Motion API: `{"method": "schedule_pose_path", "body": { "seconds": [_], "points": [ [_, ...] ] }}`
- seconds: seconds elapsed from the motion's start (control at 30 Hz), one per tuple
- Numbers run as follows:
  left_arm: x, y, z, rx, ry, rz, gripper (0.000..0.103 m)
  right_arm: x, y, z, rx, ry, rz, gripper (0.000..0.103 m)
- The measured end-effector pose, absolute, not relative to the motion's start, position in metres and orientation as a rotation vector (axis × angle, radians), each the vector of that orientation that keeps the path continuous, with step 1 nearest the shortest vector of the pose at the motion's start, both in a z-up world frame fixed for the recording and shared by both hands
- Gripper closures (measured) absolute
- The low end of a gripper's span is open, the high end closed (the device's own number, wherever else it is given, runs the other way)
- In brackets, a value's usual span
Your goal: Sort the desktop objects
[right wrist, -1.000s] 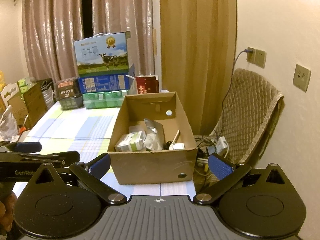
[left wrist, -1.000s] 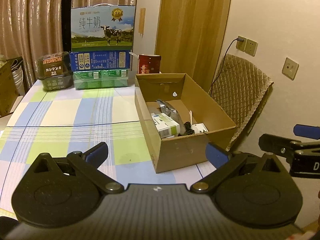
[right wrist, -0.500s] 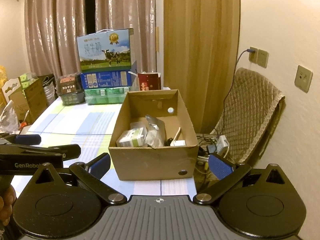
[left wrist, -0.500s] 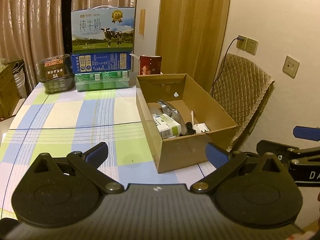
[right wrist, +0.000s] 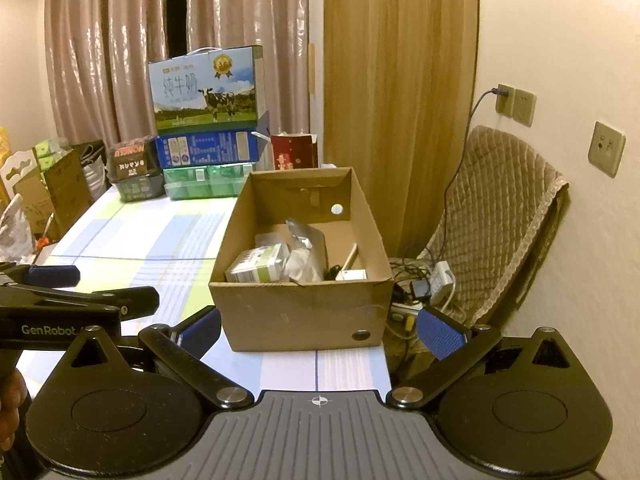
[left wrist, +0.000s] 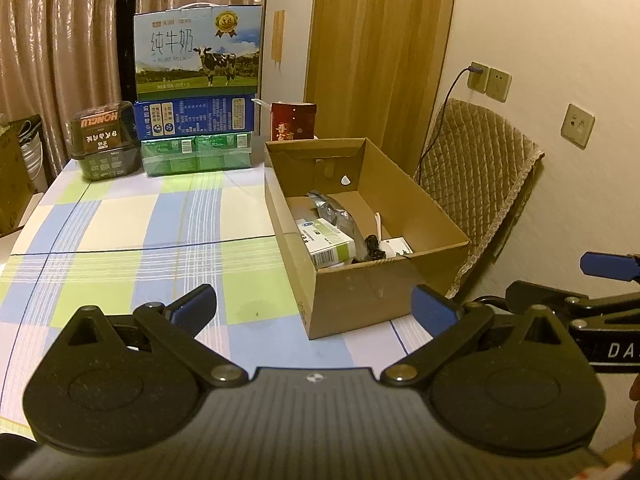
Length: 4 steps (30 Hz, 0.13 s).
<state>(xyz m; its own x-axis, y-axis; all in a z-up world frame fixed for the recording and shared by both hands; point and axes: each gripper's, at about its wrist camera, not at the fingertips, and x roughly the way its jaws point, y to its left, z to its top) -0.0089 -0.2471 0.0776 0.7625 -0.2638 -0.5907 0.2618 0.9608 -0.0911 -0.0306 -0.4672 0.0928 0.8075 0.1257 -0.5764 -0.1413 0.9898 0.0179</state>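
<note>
I hold both tools above the near edge of a table covered in a checked cloth (left wrist: 120,232), facing an open cardboard box (left wrist: 360,292). My left gripper (left wrist: 314,306) has its blue-tipped jaws spread wide with nothing between them. My right gripper (right wrist: 320,326) is the same: jaws wide apart and empty, with the box's front wall seen through the gap.

The box sits at the table's right side, close to the near edge. Inside it lie the sorted things: a white and green carton (right wrist: 260,266) against the left wall, a crumpled silver pouch (right wrist: 306,252) just right of the carton, a black cable (left wrist: 372,248) and a small white box (right wrist: 352,275) toward the front right corner.

Behind the box, at the far edge of the table, stands a red packet (left wrist: 293,122). To the left of that is a stack with a milk case (left wrist: 198,48) on top, showing a cow. Right of the box, off the table, a quilted chair (right wrist: 496,224) stands by the wall.

Compared with a second ago, both views have risen and pulled back a little, so the box looks slightly farther and lower. The box contents have not shifted, and both grippers remain as wide open as before.
</note>
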Motion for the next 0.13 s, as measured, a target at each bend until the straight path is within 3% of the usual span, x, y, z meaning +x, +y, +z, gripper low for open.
{"method": "schedule_pose_path", "body": {
  "seconds": [0.13],
  "points": [
    [-0.0104,-0.2456,0.0769,-0.01,0.629,-0.296,0.001,-0.0301,-0.4667,0.0914,-0.031,0.618,0.14,0.002]
  ]
}}
